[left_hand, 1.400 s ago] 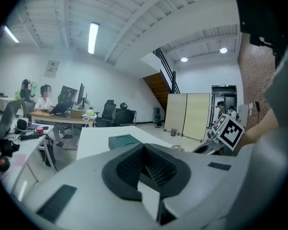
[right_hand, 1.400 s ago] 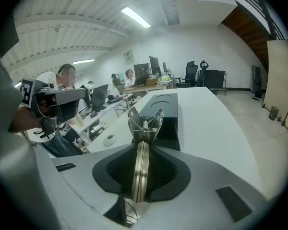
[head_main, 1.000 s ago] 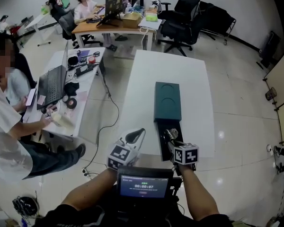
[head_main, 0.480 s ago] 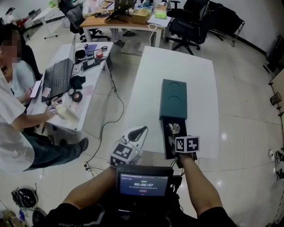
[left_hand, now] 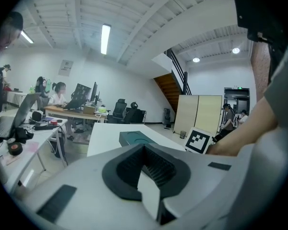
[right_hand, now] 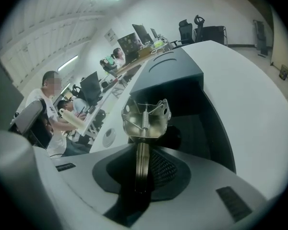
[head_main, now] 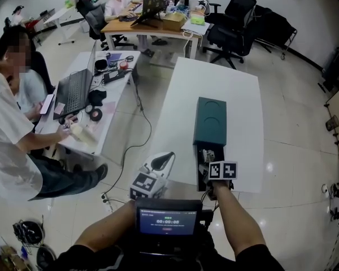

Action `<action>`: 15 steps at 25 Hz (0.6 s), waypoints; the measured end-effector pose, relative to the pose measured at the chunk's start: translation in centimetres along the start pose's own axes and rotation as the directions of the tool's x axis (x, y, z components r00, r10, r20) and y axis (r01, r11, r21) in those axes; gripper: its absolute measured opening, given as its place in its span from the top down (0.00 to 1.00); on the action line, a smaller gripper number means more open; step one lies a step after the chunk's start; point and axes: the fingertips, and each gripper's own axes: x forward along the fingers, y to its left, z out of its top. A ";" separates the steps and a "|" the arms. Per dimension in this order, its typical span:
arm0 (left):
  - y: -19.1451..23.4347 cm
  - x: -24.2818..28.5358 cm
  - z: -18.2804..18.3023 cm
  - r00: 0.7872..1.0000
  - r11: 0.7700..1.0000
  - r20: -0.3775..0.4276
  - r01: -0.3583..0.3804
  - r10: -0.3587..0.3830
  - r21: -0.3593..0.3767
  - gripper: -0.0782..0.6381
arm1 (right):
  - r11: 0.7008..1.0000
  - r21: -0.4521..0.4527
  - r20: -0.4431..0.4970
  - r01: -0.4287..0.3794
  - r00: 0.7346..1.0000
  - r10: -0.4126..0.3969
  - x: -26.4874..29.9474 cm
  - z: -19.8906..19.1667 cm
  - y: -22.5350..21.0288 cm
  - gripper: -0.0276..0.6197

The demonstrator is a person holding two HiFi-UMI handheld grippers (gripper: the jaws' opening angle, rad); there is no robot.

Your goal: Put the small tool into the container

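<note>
Room: open office with a pale glossy floor, desks and black chairs at the far end.
Left side: a person (head_main: 8,117) sits at a side desk with a laptop (head_main: 73,92) on it.
Left gripper (head_main: 163,160): held off the near left edge of the worktop, over the floor; its jaws are pressed together with nothing between them.
Worktop (head_main: 231,89): long and white, running away from the camera in the middle of the room.
Container (head_main: 210,120): dark green box lying lengthwise on the worktop, with its black tray (head_main: 199,175) pulled out at the near end.
Small tool (right_hand: 146,119): shiny metal piece with a spring down its middle, poised over the open tray just in front of the green body.
Right gripper (right_hand: 141,169): pinching the small tool by its narrow stem, the wide end pointing toward the container.
</note>
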 end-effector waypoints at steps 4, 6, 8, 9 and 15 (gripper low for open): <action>0.5 -0.4 -0.4 1.000 1.000 -0.004 -0.013 0.013 -0.004 0.86 | 0.998 0.057 0.012 -0.023 1.000 0.022 0.8 0.3 0.2 0.82; 0.5 -0.6 -0.2 1.000 1.000 -0.002 -0.018 0.018 -0.005 0.86 | 0.997 0.070 0.007 -0.028 1.000 0.028 0.8 0.1 0.1 0.81; 0.5 -0.8 0.0 1.000 1.000 -0.001 -0.020 0.020 -0.002 0.86 | 0.994 0.095 -0.005 -0.045 0.999 0.046 0.7 -0.3 -0.1 0.81; 0.5 -0.9 0.0 1.000 1.000 -0.001 -0.022 0.022 -0.003 0.86 | 0.993 0.103 -0.011 -0.054 0.998 0.056 0.7 -0.5 -0.1 0.81; 0.3 -0.9 0.2 1.000 1.000 -0.005 -0.020 0.020 -0.001 0.86 | 0.997 0.080 -0.033 -0.018 0.999 0.021 0.5 -0.8 -1.2 0.80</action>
